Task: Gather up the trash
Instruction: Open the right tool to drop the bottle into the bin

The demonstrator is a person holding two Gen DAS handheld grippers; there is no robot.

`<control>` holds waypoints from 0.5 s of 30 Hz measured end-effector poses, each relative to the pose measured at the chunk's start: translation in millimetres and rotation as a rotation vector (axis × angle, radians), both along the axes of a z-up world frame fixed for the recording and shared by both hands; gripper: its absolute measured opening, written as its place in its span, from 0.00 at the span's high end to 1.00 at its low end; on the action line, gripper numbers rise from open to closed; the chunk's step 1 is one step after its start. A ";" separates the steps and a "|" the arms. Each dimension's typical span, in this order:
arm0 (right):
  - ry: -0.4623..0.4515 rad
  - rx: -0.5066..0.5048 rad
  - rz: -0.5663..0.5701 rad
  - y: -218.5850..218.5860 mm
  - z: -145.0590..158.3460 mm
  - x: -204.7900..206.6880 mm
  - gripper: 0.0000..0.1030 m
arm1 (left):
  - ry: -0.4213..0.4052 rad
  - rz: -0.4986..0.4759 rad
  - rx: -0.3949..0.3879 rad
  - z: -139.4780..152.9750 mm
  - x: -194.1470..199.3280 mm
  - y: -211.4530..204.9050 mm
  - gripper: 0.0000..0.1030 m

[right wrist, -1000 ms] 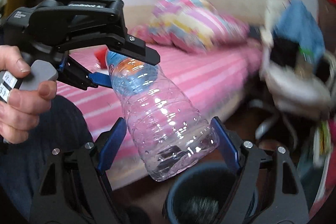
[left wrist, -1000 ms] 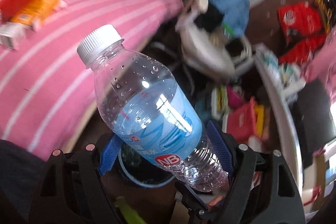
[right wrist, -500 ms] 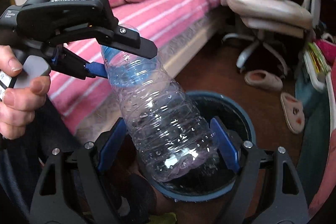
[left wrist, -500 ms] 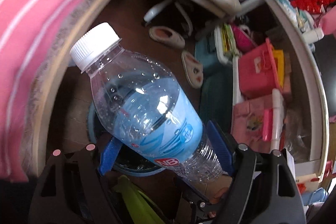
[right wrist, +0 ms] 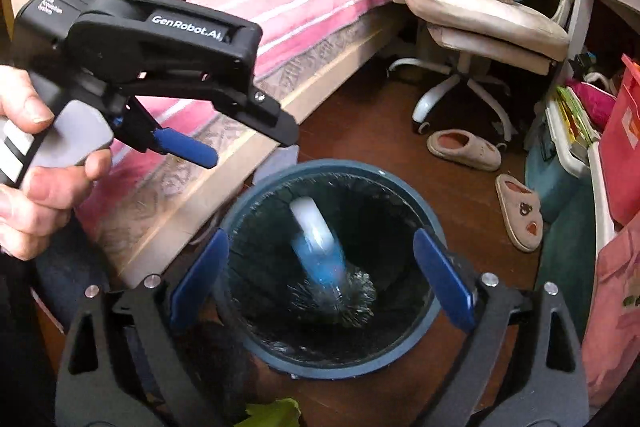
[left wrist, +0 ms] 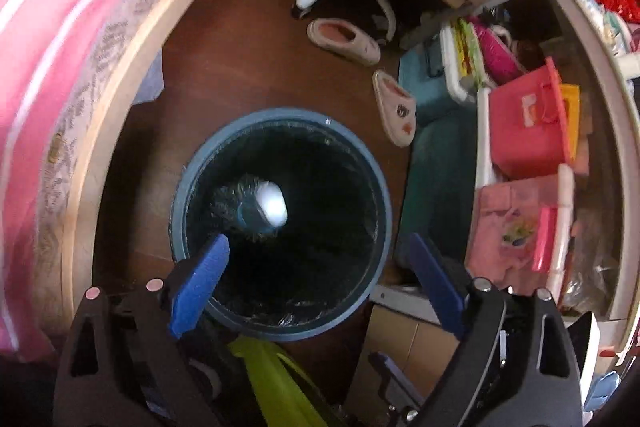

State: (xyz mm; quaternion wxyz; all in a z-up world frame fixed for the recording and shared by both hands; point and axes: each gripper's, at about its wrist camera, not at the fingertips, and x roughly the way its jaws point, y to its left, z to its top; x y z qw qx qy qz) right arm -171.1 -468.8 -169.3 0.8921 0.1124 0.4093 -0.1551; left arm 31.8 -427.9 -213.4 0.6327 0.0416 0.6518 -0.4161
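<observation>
Bottle [right wrist: 318, 247], blurred, white cap up, blue label: we see it inside the blue bin [right wrist: 434, 223], clear of both grippers. In the left wrist view the same bottle [left wrist: 262, 209] shows cap-on at the bin's centre-left, against the black liner.

Right gripper [right wrist: 322, 277]: fingers have just been opening and now stand wide apart over the bin mouth, nothing between the blue pads.

Left gripper [left wrist: 320, 281]: fingers likewise just opened, spread wide above the bin [left wrist: 182, 183], empty. From the right wrist it sits at ten o'clock of the bin, held by a hand [right wrist: 30, 163].

Around: pink striped bed [right wrist: 320, 7] at eleven o'clock; office chair [right wrist: 488, 15] at one; two slippers [right wrist: 464, 145] on the dark floor at two o'clock. Pink box [left wrist: 528, 123] on shelving at three in the left view.
</observation>
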 end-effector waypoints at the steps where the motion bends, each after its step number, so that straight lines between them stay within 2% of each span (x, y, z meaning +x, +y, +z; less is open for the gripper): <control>1: -0.008 0.002 0.003 0.9 3.9 1.2 0.10 | -0.008 0.020 -0.018 6.7 0.6 2.9 0.14; 6: -0.102 0.014 0.049 14.4 46.2 11.3 0.10 | -0.042 0.140 -0.138 50.2 4.7 35.8 0.14; 13: -0.242 -0.010 0.184 57.9 118.5 41.9 0.08 | -0.134 0.397 -0.367 124.4 17.8 128.6 0.14; 15: -0.277 -0.008 0.226 71.2 136.8 52.1 0.07 | -0.162 0.436 -0.418 144.1 22.4 152.9 0.14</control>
